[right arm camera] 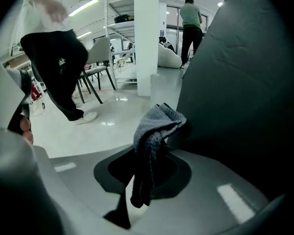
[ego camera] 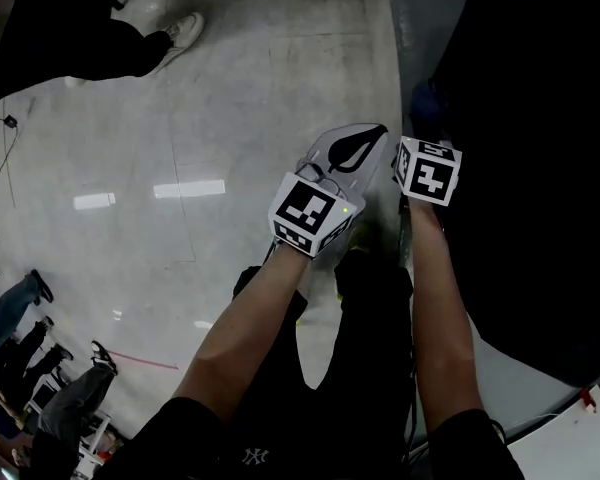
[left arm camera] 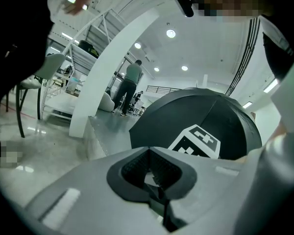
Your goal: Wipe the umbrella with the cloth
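A white pillar [right arm camera: 147,38] is seen ahead in the right gripper view, w/ chairs [right arm camera: 100,58] to its left. A person in black trousers [right arm camera: 61,58] is caught w/ one foot lifted in front of them. A second person in a green top [right arm camera: 190,16] is seen further back. In the left gripper view part of the umbrella [left arm camera: 201,111] is covered by the marker cube [left arm camera: 198,141] of the right gripper [right arm camera: 154,155].

The umbrella is opened, black, and takes up the right side of the head view. The cloth [right arm camera: 154,131], gray and bunched, is clamped in the right gripper's jaws, which are closed on it. Its upper fold is pressed to the canopy; its loose end is hung downward. The left gripper [ego camera: 365,146] is held just beside the right one, jaws brought together w/ nothing btwn them.

The floor [ego camera: 230,98] is pale gray and glossy, w/ ceiling lights reflected. The umbrella is set on a darker gray slab [left arm camera: 105,131] along the floor's right edge. More people [ego camera: 20,318] are glimpsed at the floor's lower left corner.
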A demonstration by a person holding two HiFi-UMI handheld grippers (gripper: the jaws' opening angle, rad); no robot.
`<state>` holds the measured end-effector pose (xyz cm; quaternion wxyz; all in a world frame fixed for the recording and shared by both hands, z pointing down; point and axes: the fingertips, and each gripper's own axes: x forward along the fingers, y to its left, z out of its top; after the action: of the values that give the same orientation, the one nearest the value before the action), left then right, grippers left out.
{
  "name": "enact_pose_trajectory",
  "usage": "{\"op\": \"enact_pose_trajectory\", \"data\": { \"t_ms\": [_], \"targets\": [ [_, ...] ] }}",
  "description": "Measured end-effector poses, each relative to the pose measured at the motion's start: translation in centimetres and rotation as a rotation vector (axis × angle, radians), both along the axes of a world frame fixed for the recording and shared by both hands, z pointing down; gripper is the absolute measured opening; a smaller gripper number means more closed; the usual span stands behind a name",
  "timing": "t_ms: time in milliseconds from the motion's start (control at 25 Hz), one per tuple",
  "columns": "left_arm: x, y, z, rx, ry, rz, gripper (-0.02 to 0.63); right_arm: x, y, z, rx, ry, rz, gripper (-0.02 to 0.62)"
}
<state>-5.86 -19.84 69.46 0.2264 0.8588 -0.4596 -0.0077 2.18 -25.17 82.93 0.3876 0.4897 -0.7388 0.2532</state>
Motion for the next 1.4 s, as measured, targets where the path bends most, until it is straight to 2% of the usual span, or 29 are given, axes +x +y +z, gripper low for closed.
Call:
{"op": "enact_pose_trajectory", "data": {
  "t_ms": [280,600,840,1160,1400],
  "targets": [
    [0.1,1.3,-4.7,-0.029,-0.005,0.024,0.000,-0.5,1.8,-7.4,0.014,-0.121,0.006,0.081],
    [-0.6,3.2,-16.9,-0.066,0.008,0.051,0.000,-2.3,6.1,-22.7,0.011,-0.228,-0.029,0.081],
    [0.0,3.9,-25.0,-0.043,0.000,0.091,0.000,-3.2,8.2,-32.7,0.098,-0.256,-0.053,0.081],
    [0.0,4.9,-35.2,-0.002,0.008,0.127,0.000,-3.8,9.8,-43.9,0.208,-0.292,-0.032,0.081],
    [-0.8,7.0,-43.3,0.018,0.009,0.125,0.000,-4.1,12.8,-53.5,0.304,-0.322,-0.046,0.081]
  ]
}}
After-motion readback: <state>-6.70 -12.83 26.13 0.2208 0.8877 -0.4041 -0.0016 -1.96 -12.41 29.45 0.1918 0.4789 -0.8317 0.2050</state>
